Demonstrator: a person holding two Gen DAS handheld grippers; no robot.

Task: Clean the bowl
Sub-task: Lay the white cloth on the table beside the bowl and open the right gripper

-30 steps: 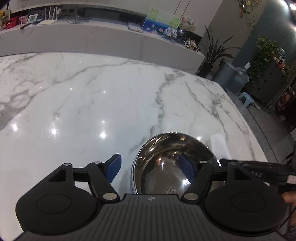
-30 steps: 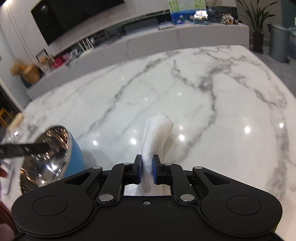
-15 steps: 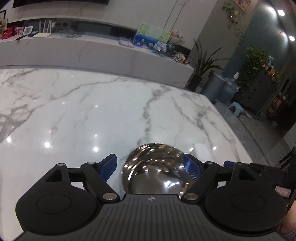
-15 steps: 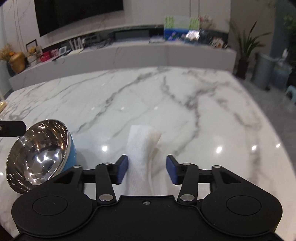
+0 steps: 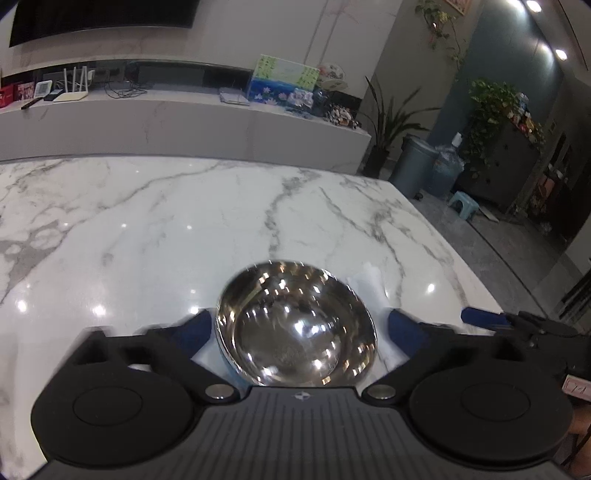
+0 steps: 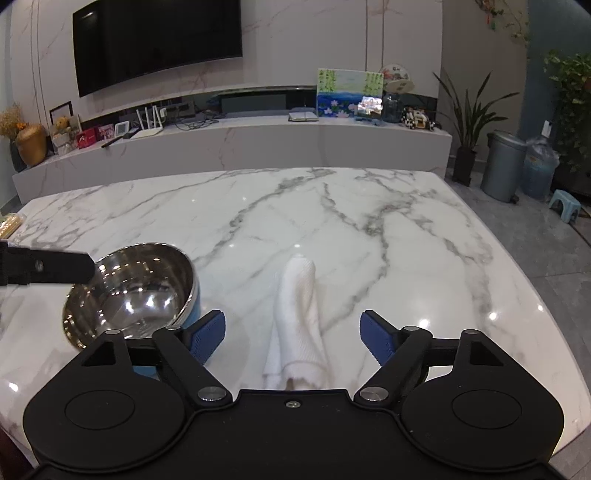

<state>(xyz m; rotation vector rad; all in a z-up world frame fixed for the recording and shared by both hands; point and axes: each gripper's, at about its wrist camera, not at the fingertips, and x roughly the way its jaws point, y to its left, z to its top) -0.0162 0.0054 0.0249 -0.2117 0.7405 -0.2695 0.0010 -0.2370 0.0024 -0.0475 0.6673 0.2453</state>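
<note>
The shiny round steel bowl with blue outside (image 5: pixel 295 325) stands near the front edge of the white marble counter (image 5: pixel 184 229), between the fingers of the left gripper (image 5: pixel 295 328), whose jaws have just been opening and do not touch it. The right gripper (image 6: pixel 293 332) has also just been opening, and the soft white folded cloth (image 6: pixel 299 317) lies loose between its jaws. The bowl looks stiff, light and slippery, so I would hold it at the rim.

**A:** How do my wrist feeds look?

**B:** Left wrist is soft. Motion blur smears the left gripper (image 5: pixel 295 328) fingers and the bowl (image 5: pixel 295 325) rim. Ceiling spots (image 5: pixel 533 5) blow out at upper right.

**A:** And my right wrist?

**B:** Sharper. The cloth (image 6: pixel 299 314) weave is readable, and the right gripper (image 6: pixel 293 332) edges are crisp.

**A:** Glare?

**B:** Small white hotspots are scattered over the marble table (image 6: pixel 369 221) in both views. Bright specular patches sit inside the bowl.

**A:** Overall exposure?

**B:** Dim indoor light from overhead, with a cool cast. Right side of the room is murky. Fisheye bends the table edges and corners vignette dark.
</note>
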